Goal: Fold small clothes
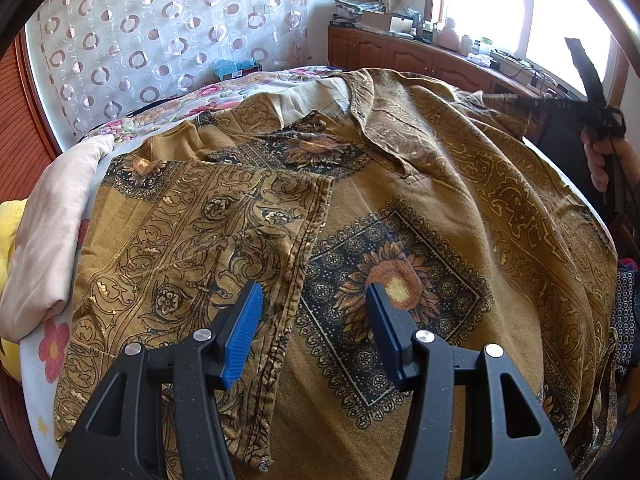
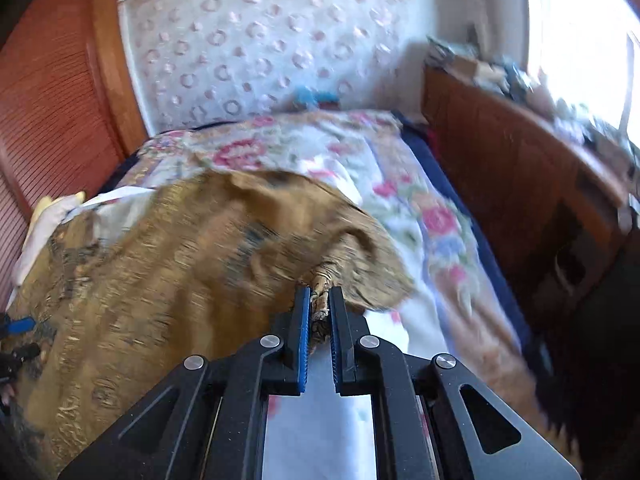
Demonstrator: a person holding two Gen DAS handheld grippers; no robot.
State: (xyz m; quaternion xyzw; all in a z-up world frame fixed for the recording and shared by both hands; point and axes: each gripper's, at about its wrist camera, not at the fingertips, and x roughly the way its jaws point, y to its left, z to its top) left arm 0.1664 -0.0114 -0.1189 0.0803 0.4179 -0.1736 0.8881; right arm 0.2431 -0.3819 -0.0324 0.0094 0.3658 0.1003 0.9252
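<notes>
Right claw (image 2: 320, 300) pinches the shirt's (image 2: 192, 264) edge; shirt spreads left.

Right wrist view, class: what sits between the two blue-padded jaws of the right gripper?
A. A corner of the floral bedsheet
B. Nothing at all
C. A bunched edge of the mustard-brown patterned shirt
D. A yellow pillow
C: the right gripper has its jaws closed on a bunched edge of the mustard-brown patterned shirt, which lies over the floral bedsheet.
</notes>
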